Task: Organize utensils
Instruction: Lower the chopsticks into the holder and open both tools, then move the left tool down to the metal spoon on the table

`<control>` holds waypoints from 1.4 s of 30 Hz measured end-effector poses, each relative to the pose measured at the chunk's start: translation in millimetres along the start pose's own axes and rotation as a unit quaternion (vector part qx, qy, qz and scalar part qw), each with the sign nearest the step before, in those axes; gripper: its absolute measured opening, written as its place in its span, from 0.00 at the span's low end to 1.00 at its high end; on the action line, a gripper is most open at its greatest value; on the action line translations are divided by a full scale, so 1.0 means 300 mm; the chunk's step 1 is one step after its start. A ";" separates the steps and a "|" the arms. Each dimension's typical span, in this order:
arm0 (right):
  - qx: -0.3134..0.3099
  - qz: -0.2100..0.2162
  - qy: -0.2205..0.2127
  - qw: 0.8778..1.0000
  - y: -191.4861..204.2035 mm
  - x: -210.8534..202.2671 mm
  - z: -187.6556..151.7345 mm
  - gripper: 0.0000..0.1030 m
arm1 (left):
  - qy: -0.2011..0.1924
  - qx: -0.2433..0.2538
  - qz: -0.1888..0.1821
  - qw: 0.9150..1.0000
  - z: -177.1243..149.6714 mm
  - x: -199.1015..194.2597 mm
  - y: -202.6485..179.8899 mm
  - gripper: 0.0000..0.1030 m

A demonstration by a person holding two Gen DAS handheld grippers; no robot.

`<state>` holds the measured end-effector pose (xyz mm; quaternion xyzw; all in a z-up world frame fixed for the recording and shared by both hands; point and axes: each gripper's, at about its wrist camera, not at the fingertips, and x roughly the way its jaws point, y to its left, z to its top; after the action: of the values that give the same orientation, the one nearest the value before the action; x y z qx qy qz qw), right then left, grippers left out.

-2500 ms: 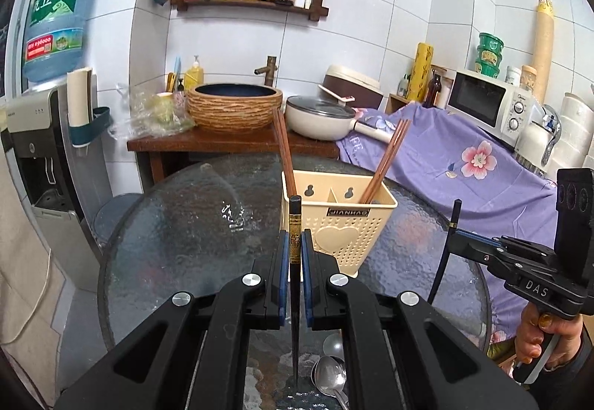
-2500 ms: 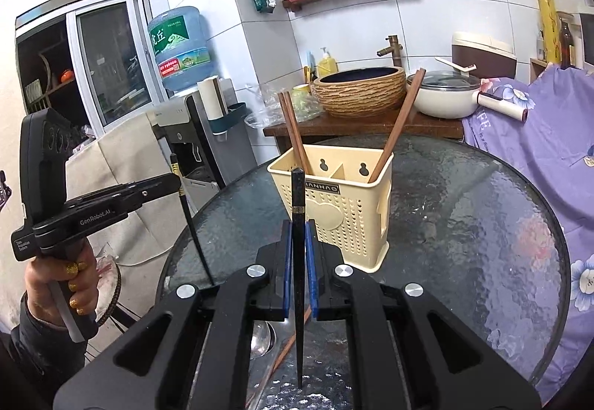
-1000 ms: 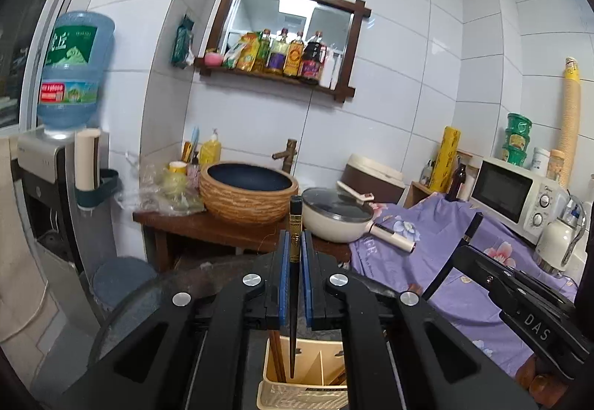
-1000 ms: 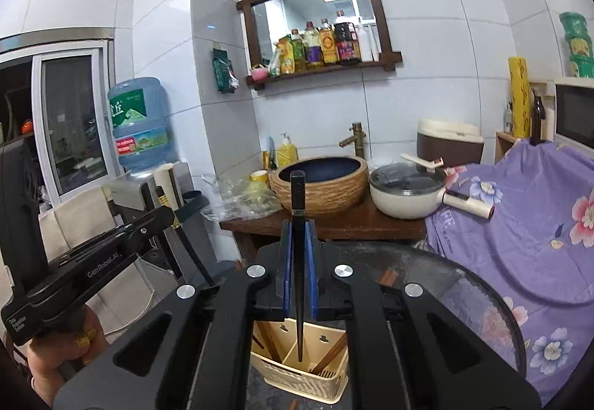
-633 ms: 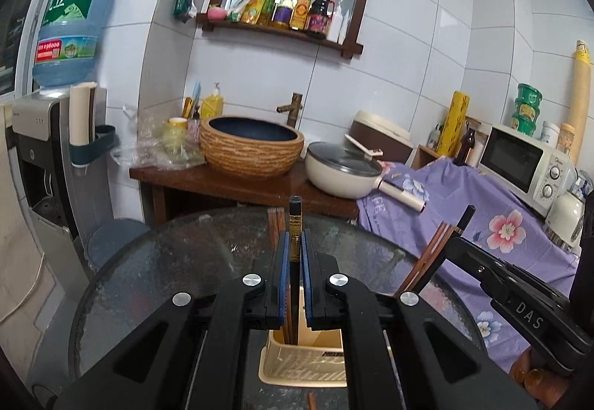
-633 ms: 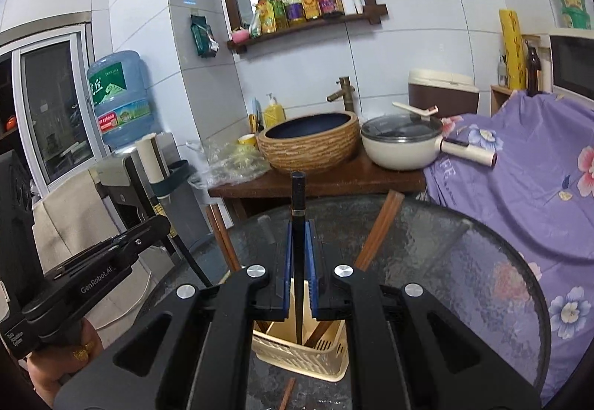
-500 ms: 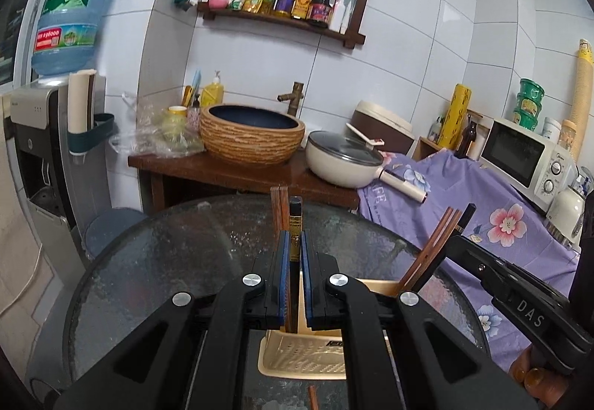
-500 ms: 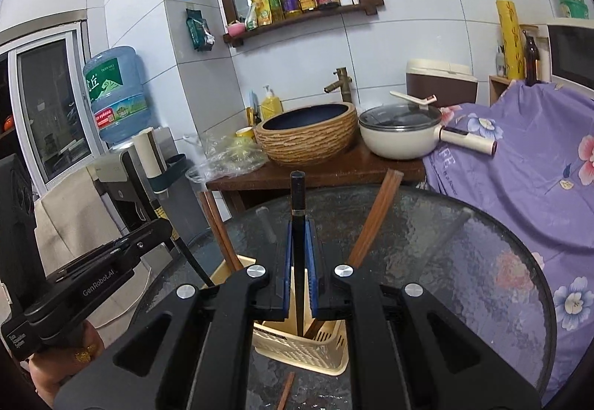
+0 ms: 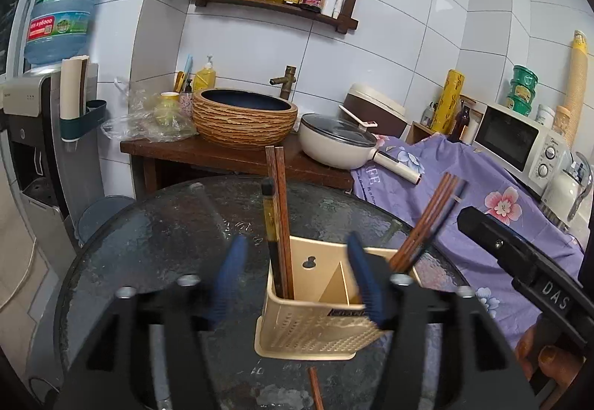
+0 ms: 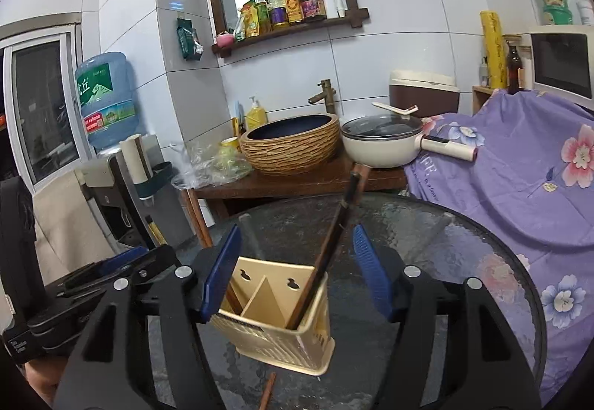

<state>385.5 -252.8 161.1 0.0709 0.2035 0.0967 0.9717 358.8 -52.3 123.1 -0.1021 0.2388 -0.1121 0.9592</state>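
Glass, dark and round, makes the surface (image 9: 156,246), and on it stands a cream holder (image 9: 315,321) with two compartments. Left gripper (image 9: 297,283) hangs over the holder with its blue pads wide apart and opening; the black chopstick (image 9: 270,224) stands between them, touched by neither pad, leaning in the left compartment beside two brown chopsticks (image 9: 280,209). Right gripper (image 10: 295,270) is also apart and opening over the holder (image 10: 282,332). A dark chopstick (image 10: 334,239) leans free between its pads, its lower end in the right compartment. More brown chopsticks (image 9: 427,217) lean out of that right compartment. One brown chopstick (image 9: 316,387) lies on the surface just in front of the holder.
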 end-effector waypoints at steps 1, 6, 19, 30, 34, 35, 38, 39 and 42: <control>-0.001 0.000 0.003 1.000 -0.003 -0.009 -0.008 0.61 | -0.002 0.008 0.005 1.000 -0.020 -0.014 0.001 0.65; -0.001 0.013 0.027 1.000 -0.030 -0.069 -0.107 0.67 | 0.033 0.039 0.019 0.999 -0.139 -0.056 0.015 0.75; -0.059 0.018 0.126 0.990 -0.021 -0.103 -0.477 0.68 | 0.153 0.110 0.009 0.982 -0.516 -0.171 0.015 0.75; -0.037 0.031 0.167 0.985 -0.033 -0.119 -0.608 0.68 | 0.226 0.131 -0.038 0.964 -0.706 -0.189 -0.027 0.49; -0.031 0.034 0.173 0.984 -0.032 -0.117 -0.619 0.68 | 0.224 0.123 -0.043 0.966 -0.709 -0.192 -0.029 0.41; -0.030 0.035 0.175 0.983 -0.030 -0.117 -0.621 0.68 | 0.224 0.124 -0.040 0.966 -0.708 -0.192 -0.030 0.39; -0.028 0.041 0.178 0.983 -0.021 -0.125 -0.631 0.68 | 0.225 0.122 -0.035 0.966 -0.710 -0.193 -0.022 0.32; -0.030 0.040 0.178 0.983 -0.019 -0.128 -0.632 0.68 | 0.226 0.114 -0.037 0.967 -0.710 -0.194 -0.011 0.31; -0.031 0.041 0.178 0.983 -0.014 -0.130 -0.637 0.68 | 0.230 0.111 -0.030 0.966 -0.711 -0.187 -0.003 0.29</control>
<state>273.2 -246.6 2.0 0.0308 0.3670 0.1534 0.9170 207.7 -68.5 -36.7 0.0264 0.4360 -0.1869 0.8799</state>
